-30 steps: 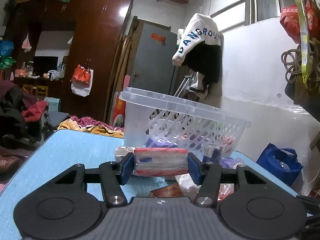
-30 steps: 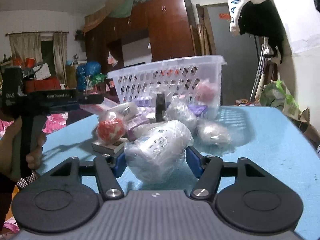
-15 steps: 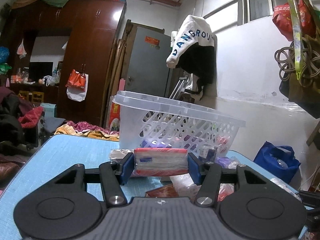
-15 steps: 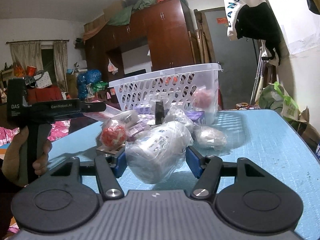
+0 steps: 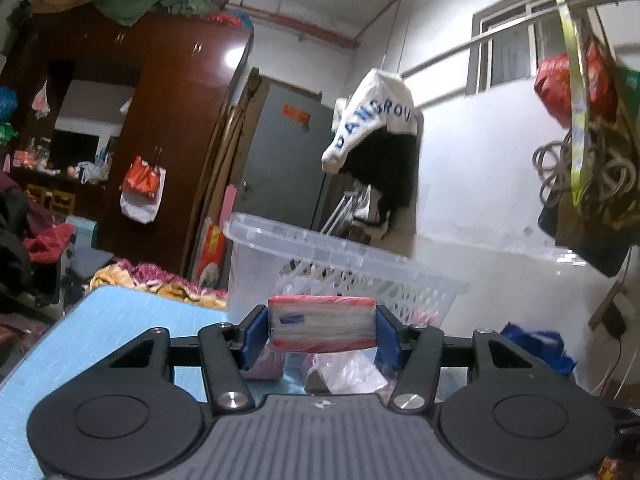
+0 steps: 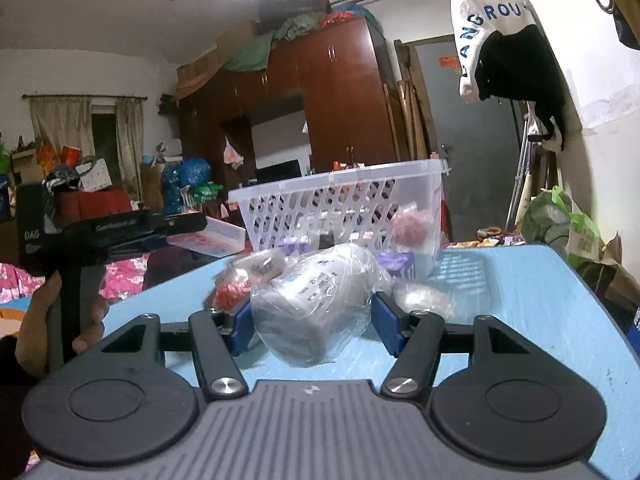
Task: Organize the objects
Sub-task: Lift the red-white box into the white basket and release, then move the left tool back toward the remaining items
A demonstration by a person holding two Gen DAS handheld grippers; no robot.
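My left gripper [image 5: 322, 334] is shut on a red-and-white wrapped packet [image 5: 322, 326], held level just in front of the white lattice basket [image 5: 360, 258]. In the right wrist view that left gripper [image 6: 208, 234] shows at the left in a person's hand, and the packet [image 6: 212, 237] reaches the basket's [image 6: 336, 178] left corner. My right gripper [image 6: 312, 326] is shut on a clear bag with a white labelled item [image 6: 316, 300], low over the blue table [image 6: 520, 300].
More bagged things lie between my right gripper and the basket: a red netted ball [image 6: 230, 294], a roll [image 6: 264, 266], a purple box [image 6: 394, 260], a clear bundle [image 6: 424, 300]. The basket holds several items. A jacket [image 5: 380, 152] hangs on the wall beyond.
Both views have tipped upward, so the basket and table sit lower in the picture. The left packet now overlaps the basket's corner in the right wrist view. Both grips hold as before.
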